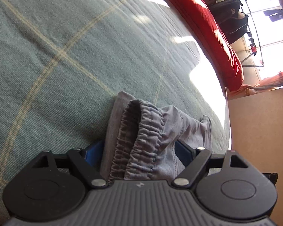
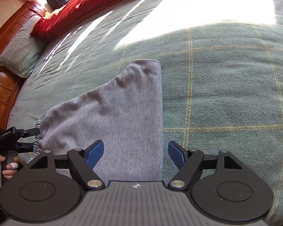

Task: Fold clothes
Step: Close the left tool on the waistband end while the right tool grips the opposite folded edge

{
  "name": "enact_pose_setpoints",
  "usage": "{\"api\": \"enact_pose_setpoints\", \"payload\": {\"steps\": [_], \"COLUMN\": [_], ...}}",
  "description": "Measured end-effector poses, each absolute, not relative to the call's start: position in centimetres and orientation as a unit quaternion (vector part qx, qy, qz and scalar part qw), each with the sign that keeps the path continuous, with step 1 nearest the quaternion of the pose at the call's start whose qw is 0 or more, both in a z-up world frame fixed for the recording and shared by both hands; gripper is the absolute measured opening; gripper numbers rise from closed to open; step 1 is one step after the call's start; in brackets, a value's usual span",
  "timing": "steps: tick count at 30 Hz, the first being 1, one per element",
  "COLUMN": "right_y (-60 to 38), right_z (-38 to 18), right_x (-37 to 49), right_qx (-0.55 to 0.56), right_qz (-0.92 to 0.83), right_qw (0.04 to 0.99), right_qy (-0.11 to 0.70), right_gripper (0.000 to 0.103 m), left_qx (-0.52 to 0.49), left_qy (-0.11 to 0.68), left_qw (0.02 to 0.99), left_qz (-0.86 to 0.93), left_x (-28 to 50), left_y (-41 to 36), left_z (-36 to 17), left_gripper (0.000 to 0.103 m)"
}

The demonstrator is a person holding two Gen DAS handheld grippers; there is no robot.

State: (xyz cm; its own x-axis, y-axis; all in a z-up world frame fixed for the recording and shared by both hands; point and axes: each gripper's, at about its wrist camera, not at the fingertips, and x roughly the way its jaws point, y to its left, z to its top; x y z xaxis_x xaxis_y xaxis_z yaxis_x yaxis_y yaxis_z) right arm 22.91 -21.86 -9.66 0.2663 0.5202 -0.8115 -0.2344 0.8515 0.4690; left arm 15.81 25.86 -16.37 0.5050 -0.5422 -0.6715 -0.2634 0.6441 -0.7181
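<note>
A pair of grey sweatpants is lying on a bed covered by a green checked blanket, already doubled lengthwise with one leg seeming to rest on the other. At the left, the left gripper is straddling the gathered elastic waistband; its blue pads are standing wide with the bunched cloth between them, and whether they are pressing on it cannot be told. To the right, the right gripper is hanging over the legs' straight edge, its jaws spread and not pinching. A red quilt is lying along the far side. The first fold looks done; folding across the length appears to be left.
</note>
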Motion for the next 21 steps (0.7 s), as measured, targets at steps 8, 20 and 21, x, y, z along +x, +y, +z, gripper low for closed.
{"api": "enact_pose_setpoints", "payload": {"steps": [8,20,21], "right_y": [-21.0,-23.4,-23.6], "right_z": [-9.3,-12.7,-13.2], "right_x": [23.5,25.4,25.7], "right_qx": [0.124,0.218,0.221], "right_qz": [0.254,0.266,0.263], "right_qw": [0.787,0.748,0.747], "right_qy": [0.548,0.568,0.569], "right_gripper": [0.079,0.079,0.079], "left_qx": [-0.435,-0.454,-0.449], "left_qy": [0.500,0.503,0.505], "left_qw": [0.738,0.718,0.720], "left_qz": [-0.130,-0.158,-0.160], "left_x": [15.4,14.5,15.1], "left_y": [25.7,25.5,25.3], "left_z": [-17.4,-18.5,-18.4], "left_gripper": [0.083,0.082,0.082]}}
